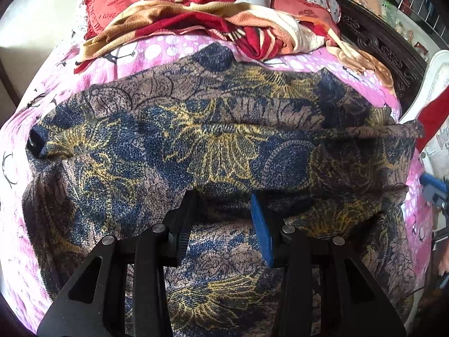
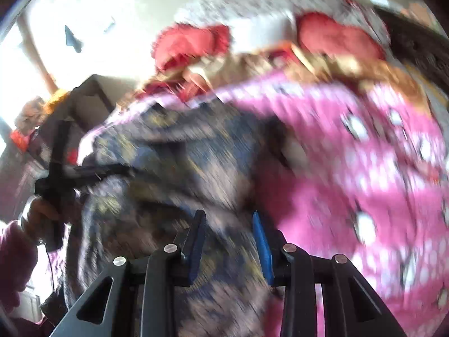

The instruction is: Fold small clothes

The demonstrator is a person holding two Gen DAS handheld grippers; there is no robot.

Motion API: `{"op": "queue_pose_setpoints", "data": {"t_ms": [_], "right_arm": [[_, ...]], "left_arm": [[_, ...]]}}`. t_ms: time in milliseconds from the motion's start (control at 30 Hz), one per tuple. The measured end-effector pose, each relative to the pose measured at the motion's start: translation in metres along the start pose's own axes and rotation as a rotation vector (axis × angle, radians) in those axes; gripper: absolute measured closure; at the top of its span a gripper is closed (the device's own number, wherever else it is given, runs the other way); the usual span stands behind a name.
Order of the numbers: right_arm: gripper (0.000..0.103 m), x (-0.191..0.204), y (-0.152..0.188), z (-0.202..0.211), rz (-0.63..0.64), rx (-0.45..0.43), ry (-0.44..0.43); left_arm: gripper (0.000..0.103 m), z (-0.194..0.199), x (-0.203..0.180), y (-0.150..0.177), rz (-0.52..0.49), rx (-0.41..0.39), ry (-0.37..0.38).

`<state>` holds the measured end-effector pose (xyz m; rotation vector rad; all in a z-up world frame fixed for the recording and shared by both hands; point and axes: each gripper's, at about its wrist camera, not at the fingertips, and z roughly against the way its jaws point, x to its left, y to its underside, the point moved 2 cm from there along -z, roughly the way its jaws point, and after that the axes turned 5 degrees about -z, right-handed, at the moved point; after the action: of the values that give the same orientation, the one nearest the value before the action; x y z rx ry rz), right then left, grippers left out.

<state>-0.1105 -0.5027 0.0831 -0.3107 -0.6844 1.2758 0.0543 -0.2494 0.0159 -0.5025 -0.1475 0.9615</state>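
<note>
the patterned garment, dark blue and brown with yellow floral print, lies spread across the pink bed sheet, with a crosswise fold ridge running through its middle. all places below are given relative to that garment.

at its left side, the sleeve-like end juts toward the sheet's edge. over its near-middle part hangs the left gripper, its fingers spread apart with cloth showing between them, nothing pinched. beyond its far edge sits a heap of red and tan blankets.

at its right edge the right gripper shows in a heavily blurred view; its fingers stand apart over the cloth, and no grip on the fabric is apparent.

my reading is that a fold is being set up. to do it well, each gripper should take one layer at the near hem, at matching points left and right of the garment's middle, lift together, and lay the hem evenly onto the far edge so the ridge flattens rather than bunches.
</note>
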Motion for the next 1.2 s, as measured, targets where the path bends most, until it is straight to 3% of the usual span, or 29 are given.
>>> {"op": "queue_pose_setpoints", "data": {"t_ms": [100, 167, 267, 433, 500, 533, 567, 600, 633, 700, 733, 767, 800, 833, 867, 1033, 1133, 1200], "right_arm": [[0.073, 0.017, -0.010, -0.026, 0.052, 0.031, 0.038], [0.086, 0.022, -0.005, -0.043, 0.023, 0.084, -0.013], [0.087, 0.021, 0.033, -0.068, 0.008, 0.226, -0.023], [0.087, 0.008, 0.047, -0.044, -0.052, 0.224, -0.092], [0.086, -0.004, 0.035, -0.022, -0.094, 0.137, -0.094], [0.071, -0.012, 0.025, -0.011, -0.126, 0.069, -0.086], [0.036, -0.018, 0.017, -0.005, -0.150, 0.023, -0.075], [0.022, -0.028, 0.004, 0.005, -0.194, -0.062, -0.039], [0.013, -0.033, -0.006, 0.009, -0.221, -0.128, -0.018], [0.013, -0.036, -0.023, -0.001, -0.227, -0.169, -0.022], [0.020, -0.036, -0.031, -0.013, -0.228, -0.136, -0.026], [0.051, -0.036, -0.037, -0.027, -0.230, -0.090, -0.037], [0.073, -0.035, -0.043, -0.041, -0.227, -0.043, -0.057], [0.088, -0.037, -0.047, -0.046, -0.219, -0.029, -0.058], [0.094, -0.038, -0.057, -0.042, -0.209, -0.071, -0.028], [0.095, -0.052, -0.093, -0.036, -0.180, -0.189, 0.128], [0.094, -0.061, -0.097, -0.075, -0.179, -0.083, 0.180], [0.091, -0.068, -0.094, -0.072, -0.223, -0.100, 0.158]], "left_arm": [[0.063, -0.002, -0.003, 0.002, -0.008, 0.002, -0.013], [0.063, -0.002, -0.005, 0.003, -0.013, 0.001, -0.013], [0.063, -0.004, -0.003, 0.003, -0.006, 0.005, 0.002], [0.063, -0.004, -0.002, 0.005, -0.003, -0.003, 0.010], [0.063, -0.004, -0.001, 0.006, 0.001, -0.007, 0.015], [0.063, -0.004, 0.000, 0.006, 0.003, -0.008, 0.016], [0.063, -0.004, 0.000, 0.007, 0.008, -0.008, 0.018], [0.063, -0.004, 0.000, 0.008, 0.011, -0.008, 0.018], [0.063, -0.004, 0.000, 0.008, 0.012, -0.008, 0.018], [0.063, -0.004, -0.002, 0.008, 0.011, -0.004, 0.012], [0.063, -0.003, -0.002, 0.007, 0.010, 0.000, 0.012], [0.063, -0.002, -0.002, 0.007, 0.011, 0.003, 0.015], [0.063, 0.002, -0.002, 0.007, 0.015, 0.003, 0.024], [0.063, 0.007, -0.001, 0.007, 0.015, -0.005, 0.035], [0.063, 0.012, -0.001, 0.006, 0.010, -0.016, 0.042], [0.063, 0.018, 0.011, 0.009, 0.038, -0.038, 0.031], [0.063, 0.007, 0.021, 0.015, 0.084, 0.000, 0.042], [0.063, 0.011, 0.023, 0.018, 0.082, -0.003, 0.047]]}}
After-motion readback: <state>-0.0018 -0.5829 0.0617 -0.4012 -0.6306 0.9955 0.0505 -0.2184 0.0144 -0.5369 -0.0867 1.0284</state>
